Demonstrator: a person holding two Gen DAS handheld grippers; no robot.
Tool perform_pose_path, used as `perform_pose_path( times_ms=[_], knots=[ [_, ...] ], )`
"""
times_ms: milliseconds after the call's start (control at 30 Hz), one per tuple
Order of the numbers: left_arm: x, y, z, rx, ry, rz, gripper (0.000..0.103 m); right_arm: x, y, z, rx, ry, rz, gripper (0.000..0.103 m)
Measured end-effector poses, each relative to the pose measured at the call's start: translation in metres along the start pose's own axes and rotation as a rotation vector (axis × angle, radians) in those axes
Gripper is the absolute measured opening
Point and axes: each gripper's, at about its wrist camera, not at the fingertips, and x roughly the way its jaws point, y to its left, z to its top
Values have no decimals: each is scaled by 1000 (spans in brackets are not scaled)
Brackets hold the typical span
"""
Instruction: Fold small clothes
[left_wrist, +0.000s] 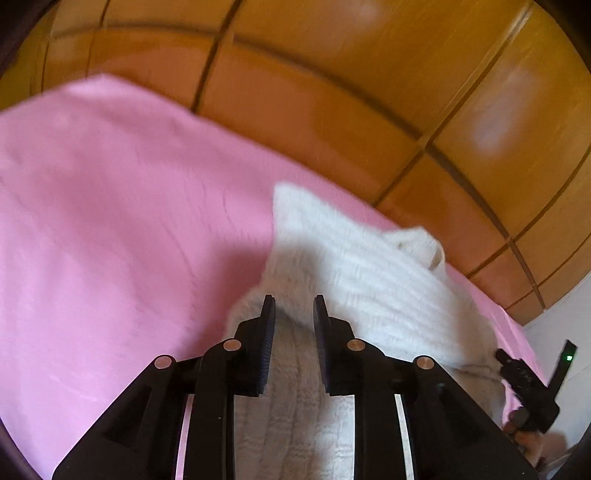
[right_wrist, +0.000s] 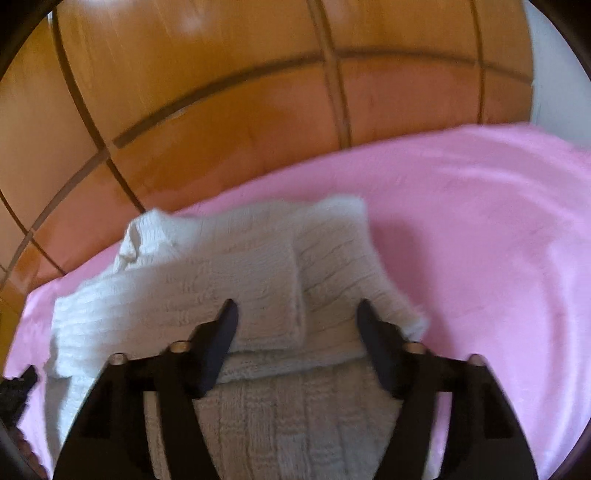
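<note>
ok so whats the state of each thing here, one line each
white knit sweater: partly folded, sleeves laid across the body, lying on the sheet
pink sheet: spread flat, lightly creased
left gripper: open, over the sweater, holding nothing
right gripper: open wide, over the sweater, holding nothing

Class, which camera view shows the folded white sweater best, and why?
The right wrist view: the white sweater lies nearly whole on the pink sheet, its folded layers and edges visible. The left wrist view shows only part of it, blurred, with its near end hidden behind the left tongs.

Bright daylight, motion blur throughout (fisheye-bent edges), soft shadows.
</note>
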Motion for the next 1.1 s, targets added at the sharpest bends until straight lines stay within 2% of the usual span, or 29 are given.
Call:
perform_pose_path(
  times_ms=[100,167,233,300,400,433,467,500,600,700,733,800,867,1100],
  knots=[
    [-5,-22,12,97,-53,8,19,-8,21,2,-62,-16,50,75],
    [5,-40,18,166,-48,1,19,-4,38,2,-113,-7,71,75],
    [23,-50,24,184,-14,-14,20,5,57,1,-174,3,78,76],
    [50,-53,29,174,34,-23,52,20,69,0,-224,31,61,81],
    [81,-38,30,112,95,8,53,52,68,-5,-246,121,12,89],
    [101,-28,27,98,139,49,53,63,64,-7,-234,149,14,92],
    [105,-23,25,104,132,53,51,66,60,-8,-216,148,32,95],
    [104,-21,21,122,94,45,51,66,58,-8,-206,144,35,96],
    [100,-23,19,124,89,60,51,66,64,-12,-235,133,6,98],
    [87,-33,16,140,70,113,52,65,60,-11,-229,131,13,99],
    [78,-38,12,154,51,134,54,65,60,-11,-228,131,14,99],
    [61,-42,6,164,11,154,71,64,59,-12,-229,128,12,99],
    [41,-41,-4,154,-20,140,75,63,60,-12,-229,127,12,100],
    [-12,-46,-29,158,-71,120,75,55,61,-16,-230,116,-10,101]
  ],
)
